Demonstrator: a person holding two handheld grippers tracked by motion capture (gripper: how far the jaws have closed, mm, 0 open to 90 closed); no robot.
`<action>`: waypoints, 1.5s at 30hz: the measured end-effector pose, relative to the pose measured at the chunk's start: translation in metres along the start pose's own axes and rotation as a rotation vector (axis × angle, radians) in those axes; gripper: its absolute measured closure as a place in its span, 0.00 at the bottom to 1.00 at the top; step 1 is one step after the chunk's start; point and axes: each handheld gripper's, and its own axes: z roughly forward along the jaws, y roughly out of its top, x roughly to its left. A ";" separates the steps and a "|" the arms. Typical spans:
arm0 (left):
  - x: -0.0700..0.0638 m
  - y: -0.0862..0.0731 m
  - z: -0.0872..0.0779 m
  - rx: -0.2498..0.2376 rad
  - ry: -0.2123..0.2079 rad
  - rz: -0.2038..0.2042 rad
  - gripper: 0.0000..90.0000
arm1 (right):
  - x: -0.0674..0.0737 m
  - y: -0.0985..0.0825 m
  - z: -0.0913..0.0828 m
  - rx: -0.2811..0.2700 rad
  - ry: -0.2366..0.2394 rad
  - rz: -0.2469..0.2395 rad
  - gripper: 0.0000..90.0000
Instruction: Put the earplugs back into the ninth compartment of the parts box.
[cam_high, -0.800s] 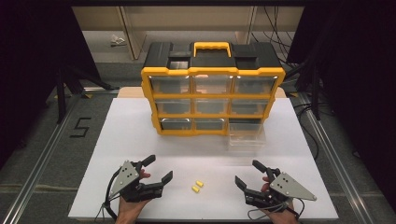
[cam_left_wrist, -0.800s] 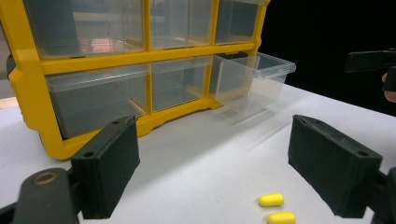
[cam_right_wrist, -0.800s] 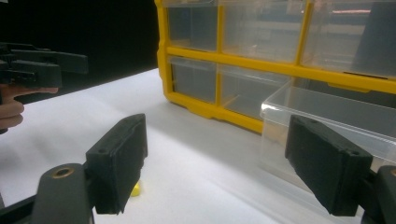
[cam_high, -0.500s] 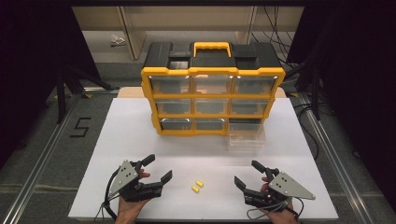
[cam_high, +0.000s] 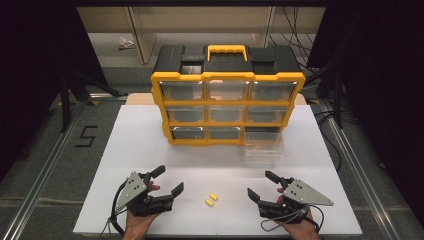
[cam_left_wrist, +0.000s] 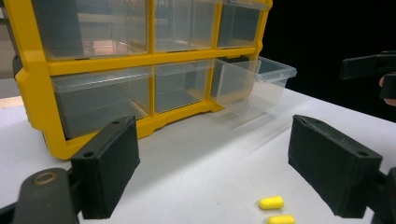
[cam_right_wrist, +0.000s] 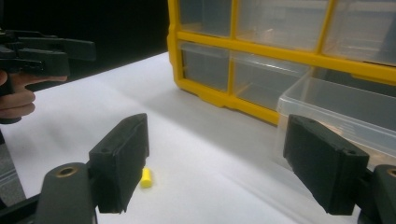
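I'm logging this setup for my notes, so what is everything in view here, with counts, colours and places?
Organizer cabinet: one, yellow frame with black top and yellow handle, nine clear drawers, standing at the far middle of the table.
Pulled-out drawer: one, clear plastic, bottom right slot of the cabinet, drawn forward over the table.
Small capsule-shaped pieces: two, yellow, lying side by side on the table's near middle, between the two tools.
Table: one, white top.
Floor marking "5": one, black, on the grey floor left of the table.
Left tool: one, black, open, near left, held in a hand.
Right tool: one, black, open, near right, held in a hand.
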 end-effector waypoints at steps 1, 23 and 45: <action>0.000 0.000 0.000 -0.001 0.002 -0.003 0.18 | 0.001 0.004 0.002 0.008 0.007 -0.005 0.27; 0.000 0.000 0.001 0.002 0.009 -0.004 0.18 | 0.003 0.022 0.032 0.210 0.091 -0.050 0.27; 0.001 0.001 -0.001 -0.004 0.018 -0.010 0.18 | 0.013 0.032 0.087 0.421 0.146 -0.101 0.33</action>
